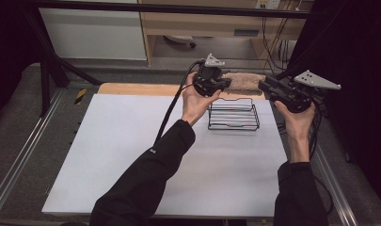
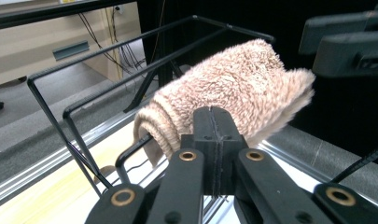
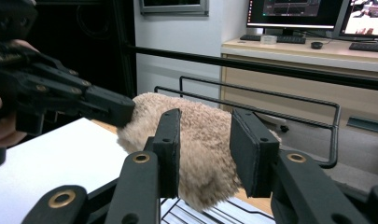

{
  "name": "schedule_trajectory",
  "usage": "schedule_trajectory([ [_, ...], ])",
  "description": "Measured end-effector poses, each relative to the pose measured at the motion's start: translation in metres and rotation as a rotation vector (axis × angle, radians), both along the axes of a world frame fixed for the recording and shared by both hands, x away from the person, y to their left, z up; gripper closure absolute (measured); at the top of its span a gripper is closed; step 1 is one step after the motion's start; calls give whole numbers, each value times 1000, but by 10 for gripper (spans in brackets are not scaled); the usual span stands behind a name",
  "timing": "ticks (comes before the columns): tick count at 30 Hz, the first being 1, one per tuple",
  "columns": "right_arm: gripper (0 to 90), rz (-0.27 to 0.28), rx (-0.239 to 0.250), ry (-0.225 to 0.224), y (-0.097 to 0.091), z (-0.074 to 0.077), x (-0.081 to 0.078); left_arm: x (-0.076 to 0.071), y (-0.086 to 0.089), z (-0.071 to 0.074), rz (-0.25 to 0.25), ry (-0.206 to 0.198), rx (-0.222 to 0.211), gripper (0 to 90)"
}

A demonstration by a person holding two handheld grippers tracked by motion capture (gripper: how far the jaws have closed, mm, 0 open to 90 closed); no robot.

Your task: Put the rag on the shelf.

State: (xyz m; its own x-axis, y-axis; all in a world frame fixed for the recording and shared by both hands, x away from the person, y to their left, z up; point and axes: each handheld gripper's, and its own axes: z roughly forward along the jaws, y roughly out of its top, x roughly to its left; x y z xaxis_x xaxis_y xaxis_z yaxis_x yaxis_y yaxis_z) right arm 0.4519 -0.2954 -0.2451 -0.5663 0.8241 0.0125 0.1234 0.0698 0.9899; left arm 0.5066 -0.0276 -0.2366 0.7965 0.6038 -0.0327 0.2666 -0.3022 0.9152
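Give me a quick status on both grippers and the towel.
Left gripper shut on rolled beige towel. Right gripper open, jaws either side of towel's other end. Towel held above wire basket; nothing in the way.

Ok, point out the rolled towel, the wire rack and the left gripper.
rolled towel (image 2: pixel 233 79), left gripper view, fuzzy top side.
wire rack (image 1: pixel 234 126), high view, front bottom rail.
left gripper (image 2: pixel 213 122), left gripper view, closed jaw tips.
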Motion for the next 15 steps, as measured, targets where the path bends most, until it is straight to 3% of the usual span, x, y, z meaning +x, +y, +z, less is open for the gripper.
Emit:
schedule_trajectory([
  [2, 698, 7, 0, 13, 2, 0, 1, 0, -1, -2, -6, -3, 6, 899],
  [8, 890, 15, -16, 112, 8, -12, 7, 1, -2, -8, -9, -7, 26, 898],
  [11, 900, 3, -14, 145, 7, -20, 10, 2, -1, -12, -6, -5, 32, 898],
  [15, 900, -24, -13, 151, 6, -29, 14, 4, -3, -16, -4, -4, 38, 898],
])
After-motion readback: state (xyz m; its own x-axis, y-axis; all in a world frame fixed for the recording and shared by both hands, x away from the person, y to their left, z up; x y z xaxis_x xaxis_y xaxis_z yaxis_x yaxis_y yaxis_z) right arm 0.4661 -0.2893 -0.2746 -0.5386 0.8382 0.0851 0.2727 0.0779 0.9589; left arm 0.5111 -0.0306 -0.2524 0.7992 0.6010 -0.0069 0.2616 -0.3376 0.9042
